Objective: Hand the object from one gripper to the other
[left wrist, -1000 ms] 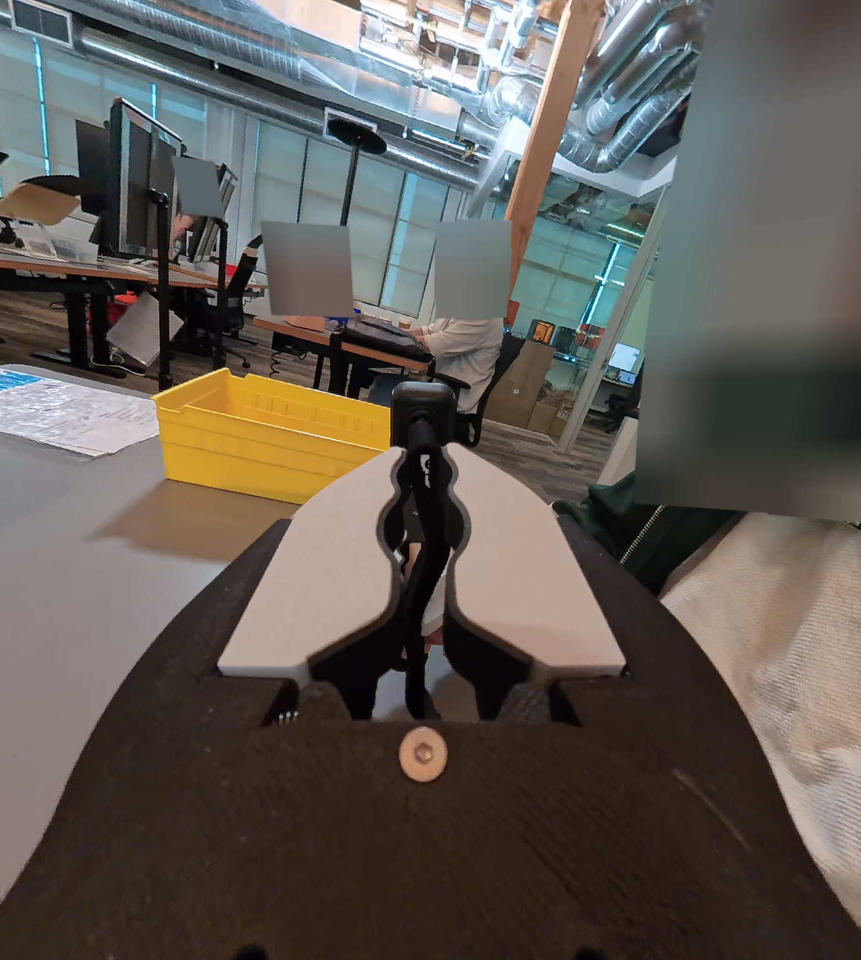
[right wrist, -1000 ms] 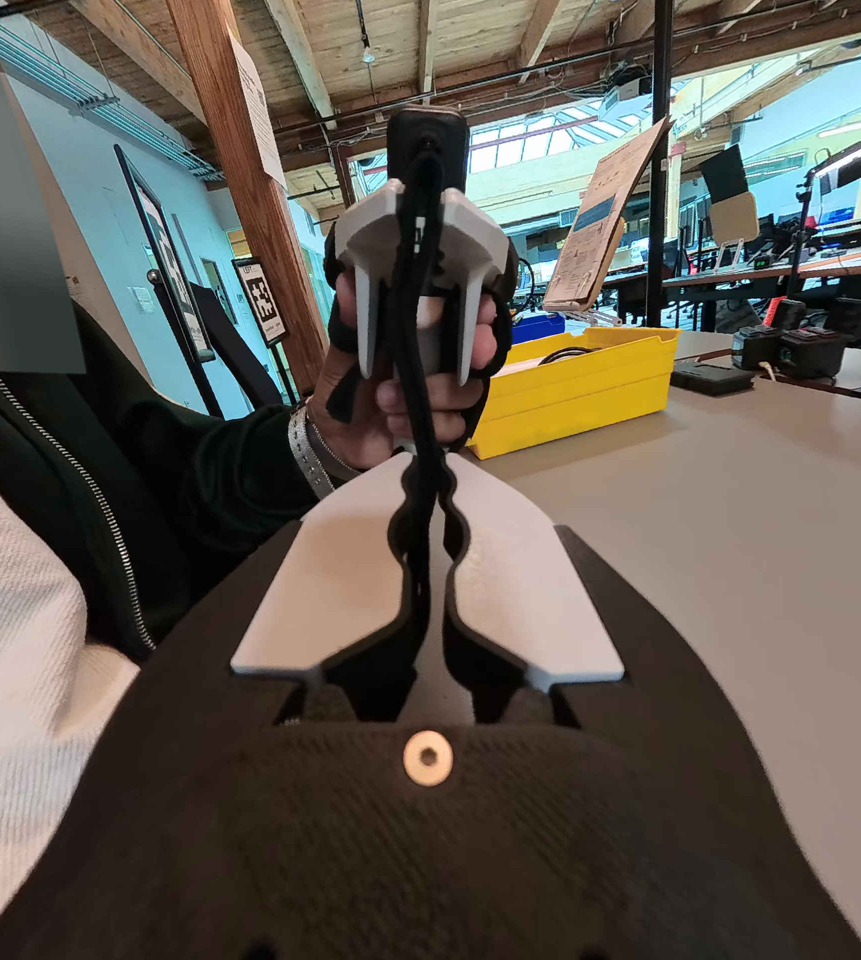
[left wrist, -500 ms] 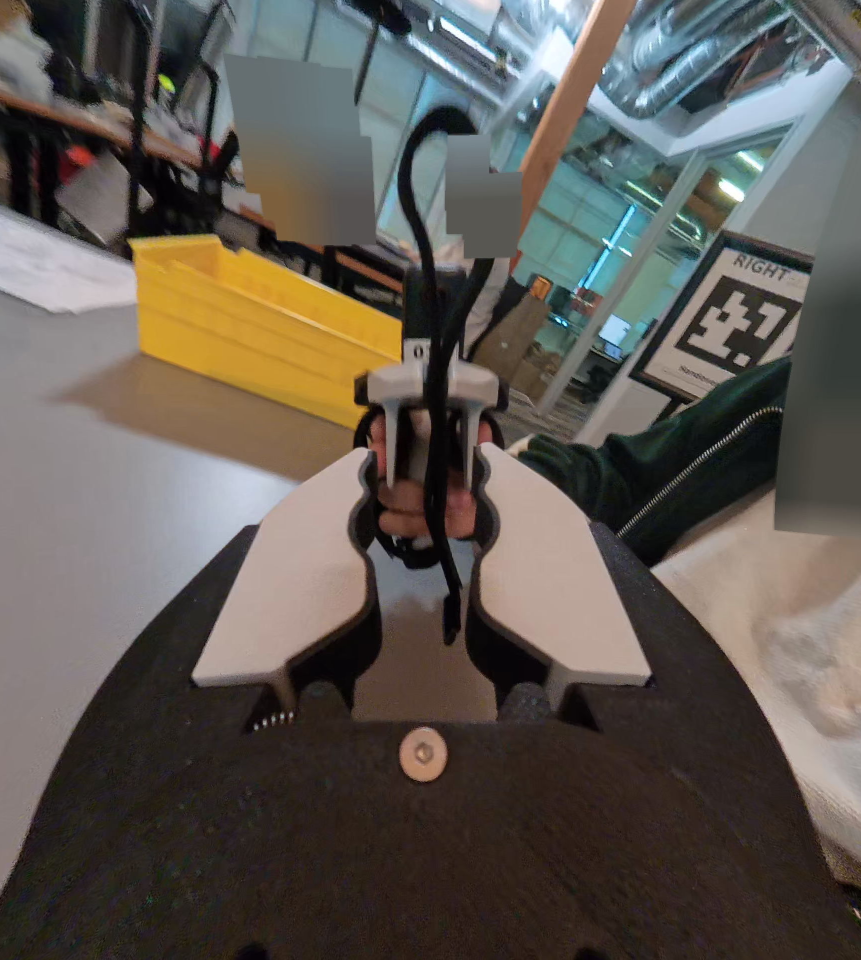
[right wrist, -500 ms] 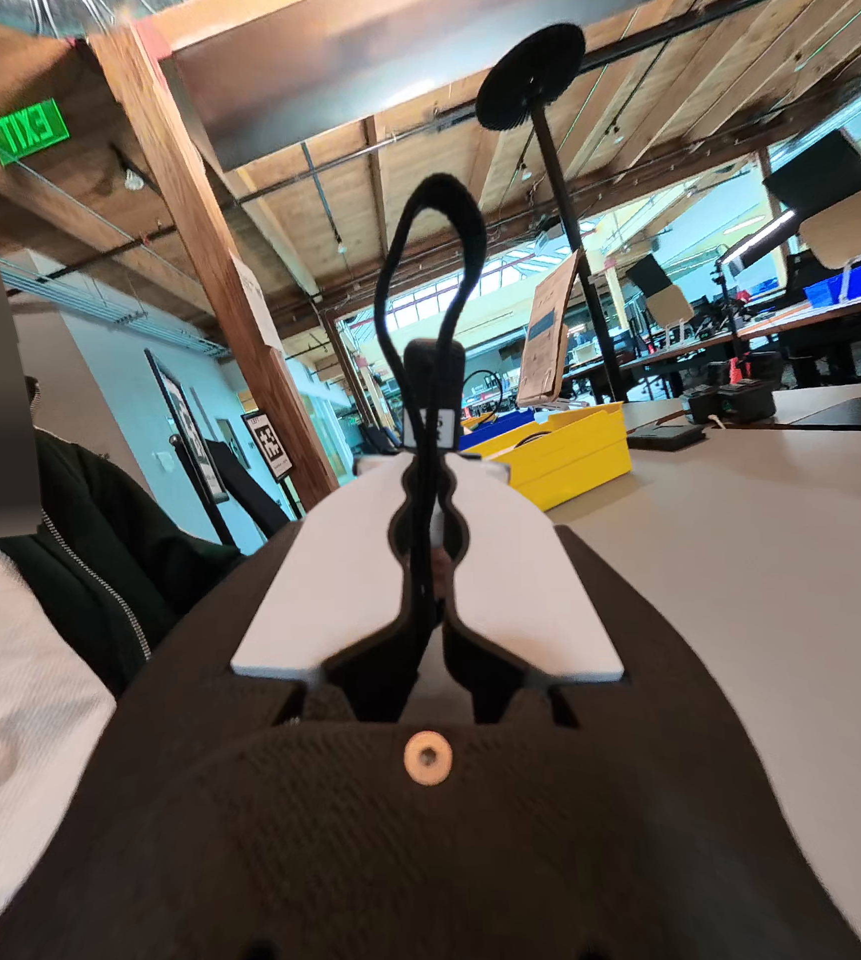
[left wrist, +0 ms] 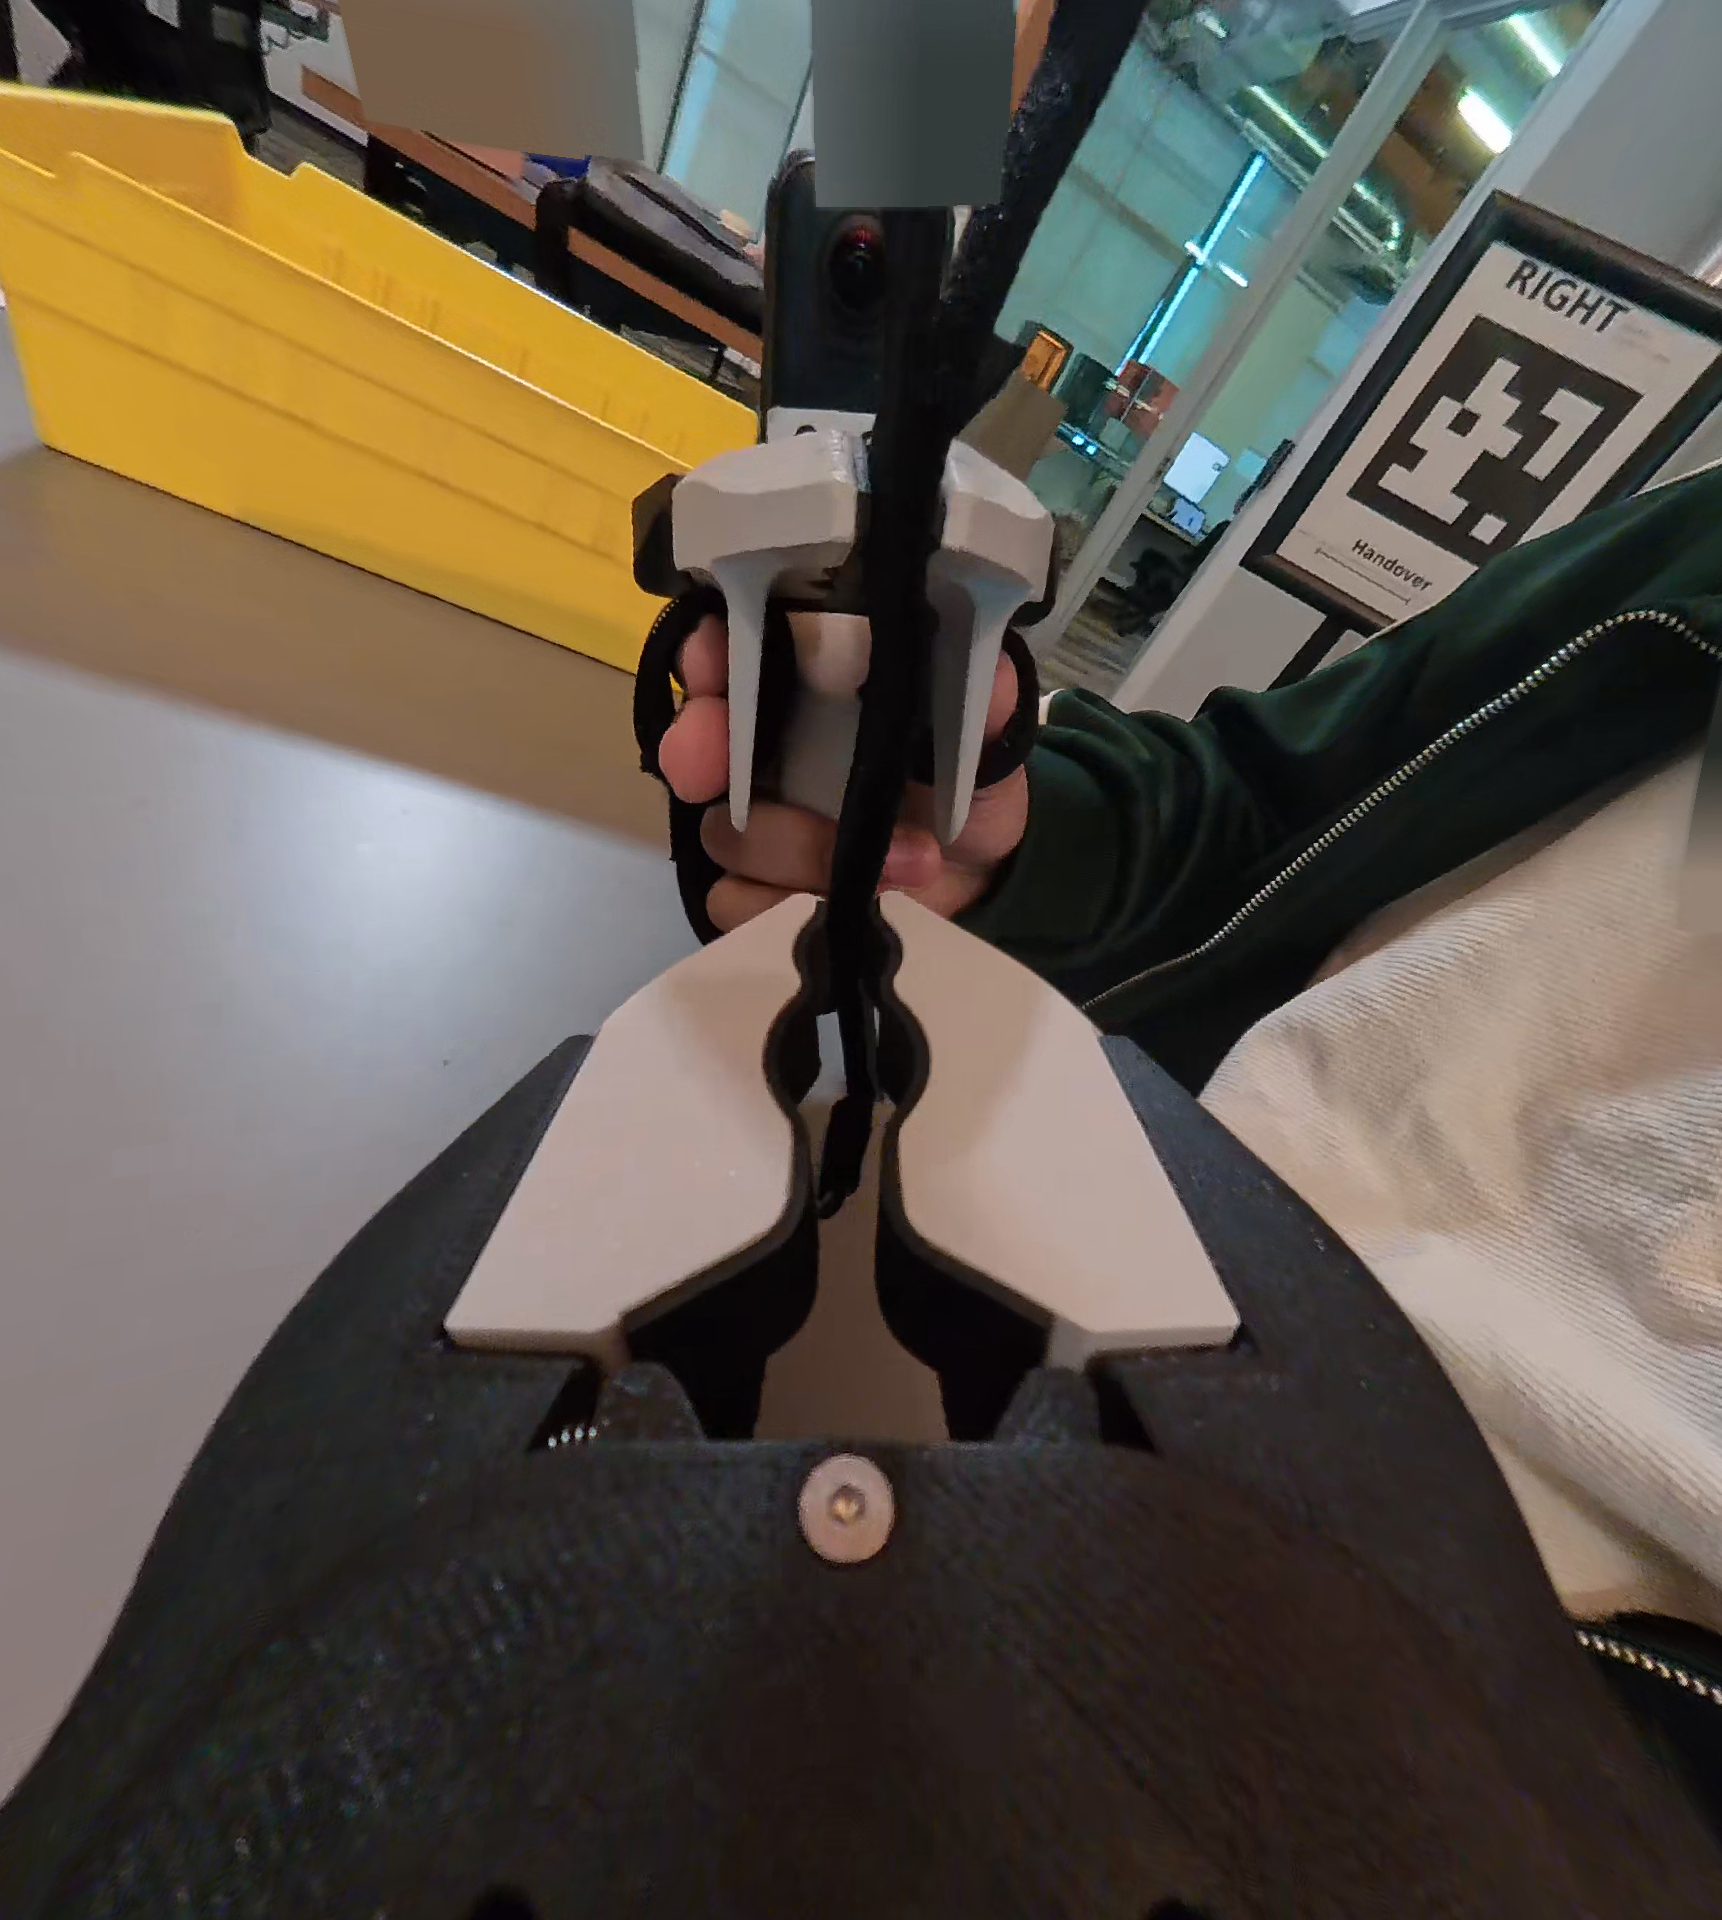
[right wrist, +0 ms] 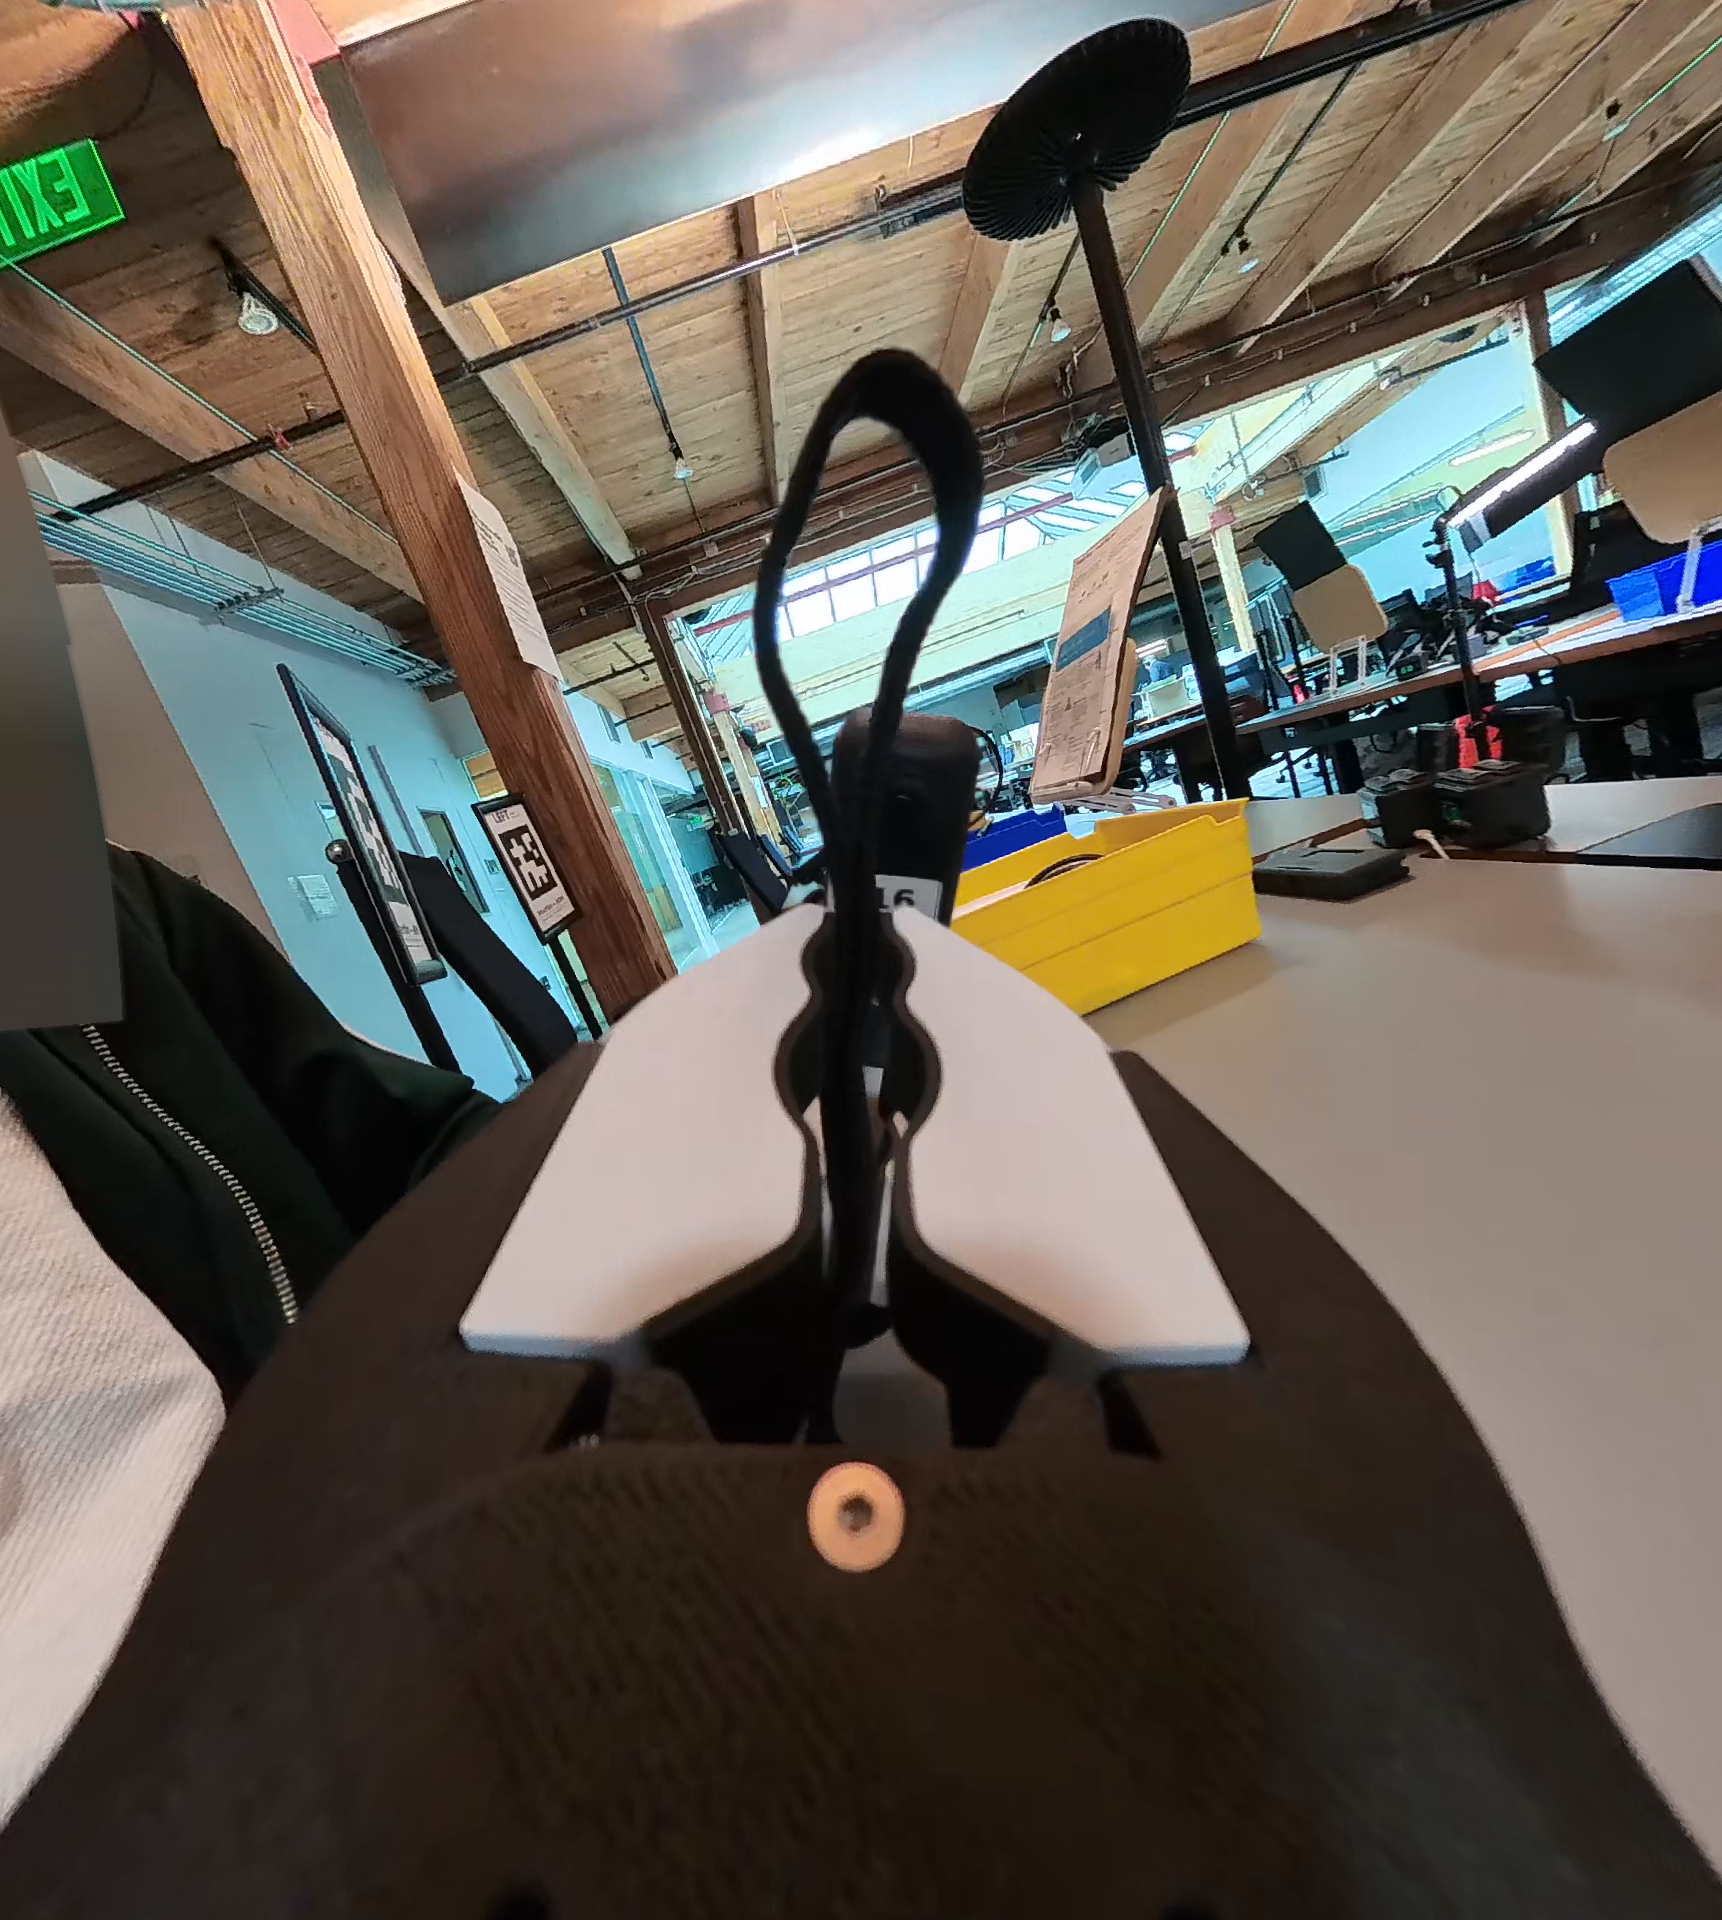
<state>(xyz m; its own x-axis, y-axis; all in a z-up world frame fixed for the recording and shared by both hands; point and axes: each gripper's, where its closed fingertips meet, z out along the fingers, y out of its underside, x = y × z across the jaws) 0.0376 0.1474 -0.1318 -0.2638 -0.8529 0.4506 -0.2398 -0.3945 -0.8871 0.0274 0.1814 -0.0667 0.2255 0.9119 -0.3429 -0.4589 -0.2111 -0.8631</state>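
A black cord [left wrist: 888, 582] runs down between the prongs of my right gripper [left wrist: 846, 826], which a hand holds straight ahead. The cord ends between the pads of my left gripper [left wrist: 846, 925], which is shut on it, with the cord's tip hanging just behind the fingertips. In the right wrist view my right gripper [right wrist: 857, 935] is shut on the same cord [right wrist: 795, 623], whose loop stands up above the fingertips. The black camera housing of the left gripper [right wrist: 904, 790] shows just beyond them. Both grippers are above the grey table [left wrist: 213, 935].
A yellow bin [left wrist: 317, 343] stands on the table's far side and also shows in the right wrist view [right wrist: 1127, 904]. A person's dark green sleeve [left wrist: 1356, 748] and white top are close on the right. A framed marker sign [left wrist: 1491, 436] stands behind. Black devices [right wrist: 1459, 821] lie farther off.
My left gripper, open around the cord half a second ago, has shut on it and come closer to the right gripper. The right gripper stays shut on the cord.
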